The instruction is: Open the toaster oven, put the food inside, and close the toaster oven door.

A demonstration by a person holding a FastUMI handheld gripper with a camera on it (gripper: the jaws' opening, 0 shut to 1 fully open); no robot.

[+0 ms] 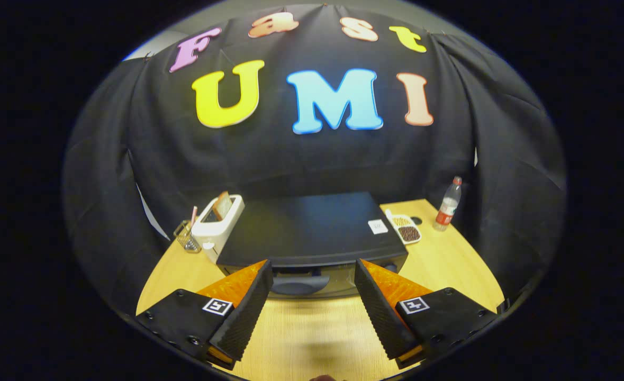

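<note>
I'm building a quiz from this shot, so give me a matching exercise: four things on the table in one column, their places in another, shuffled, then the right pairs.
Things:
1. toaster oven
2. white toaster
3. plastic bottle
4. snack dish

Places:
A. far right of the table, by the cloth wall
B. just ahead of the open gripper, door handle between the fingers
C. against the oven's right side
D. against the oven's left side, bread in its slot

Pairs: 1-B, 2-D, 3-A, 4-C

We see a light wooden tabletop. On it sit a black toaster oven, a white toaster beside a clear glass, a small dish of beans and a plastic bottle.
</note>
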